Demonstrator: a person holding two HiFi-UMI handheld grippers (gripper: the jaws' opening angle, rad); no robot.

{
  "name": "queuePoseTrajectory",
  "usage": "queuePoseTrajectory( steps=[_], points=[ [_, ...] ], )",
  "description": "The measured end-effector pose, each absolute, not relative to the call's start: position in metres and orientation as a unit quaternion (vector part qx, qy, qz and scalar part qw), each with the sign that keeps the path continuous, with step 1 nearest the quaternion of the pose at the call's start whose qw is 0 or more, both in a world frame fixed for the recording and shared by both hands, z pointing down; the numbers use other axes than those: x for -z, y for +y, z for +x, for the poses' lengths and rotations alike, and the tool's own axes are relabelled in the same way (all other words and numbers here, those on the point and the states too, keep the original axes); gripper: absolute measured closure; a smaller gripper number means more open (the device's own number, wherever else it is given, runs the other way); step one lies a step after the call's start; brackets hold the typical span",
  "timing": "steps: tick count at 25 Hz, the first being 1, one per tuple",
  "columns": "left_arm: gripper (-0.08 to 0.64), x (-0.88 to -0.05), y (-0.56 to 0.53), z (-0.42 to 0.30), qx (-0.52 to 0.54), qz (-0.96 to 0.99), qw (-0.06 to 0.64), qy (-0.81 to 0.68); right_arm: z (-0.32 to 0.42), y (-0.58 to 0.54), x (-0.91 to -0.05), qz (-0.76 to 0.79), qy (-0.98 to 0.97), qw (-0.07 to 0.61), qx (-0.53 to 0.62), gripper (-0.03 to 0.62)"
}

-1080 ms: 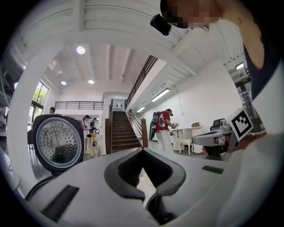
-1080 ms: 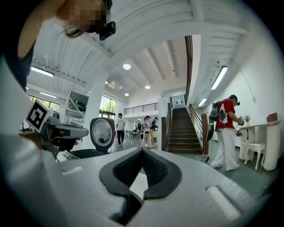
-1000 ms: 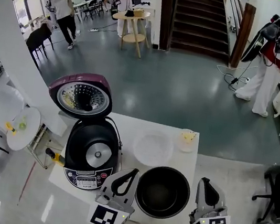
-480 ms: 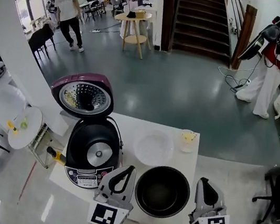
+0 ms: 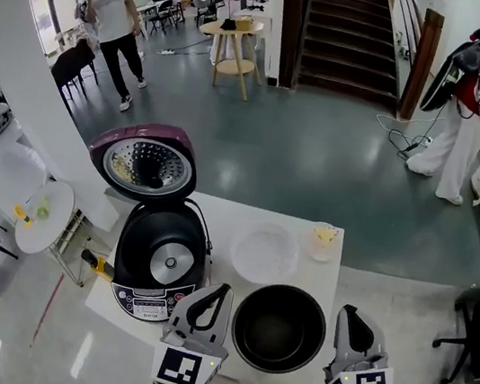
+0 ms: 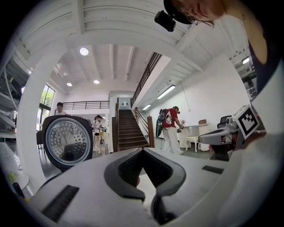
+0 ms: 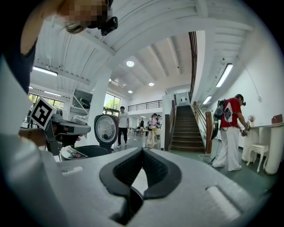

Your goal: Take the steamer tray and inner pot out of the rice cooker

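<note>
The black rice cooker stands on the white table with its maroon lid swung up and its cavity showing only the heating plate. The black inner pot sits on the table to the cooker's right. Behind the pot lies the translucent white steamer tray. My left gripper is shut and empty, between cooker and pot. My right gripper is shut and empty, just right of the pot. The left gripper view shows closed jaws and the lid. The right gripper view shows the same.
A small cup stands at the table's far right corner. A yellow-handled tool lies left of the cooker. A round white side table stands beside the table at the left. People move about on the floor beyond.
Both grippers, the pot and the tray keep their places. A person at the back left has walked on a little.
</note>
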State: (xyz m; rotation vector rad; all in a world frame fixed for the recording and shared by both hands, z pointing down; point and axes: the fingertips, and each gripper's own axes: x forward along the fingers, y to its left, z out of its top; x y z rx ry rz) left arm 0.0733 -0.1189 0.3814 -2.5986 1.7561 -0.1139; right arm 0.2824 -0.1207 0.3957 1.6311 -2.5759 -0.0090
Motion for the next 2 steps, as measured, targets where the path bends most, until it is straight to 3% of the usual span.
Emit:
queuePoseTrajectory(
  steps=[2],
  points=[
    [0.561,-0.3837,-0.1223,0.0732,0.04,-0.828,0.0,0.559,0.2831,-0.1234,-0.396,0.536,-0.843,0.047,0.004,0.591]
  ],
)
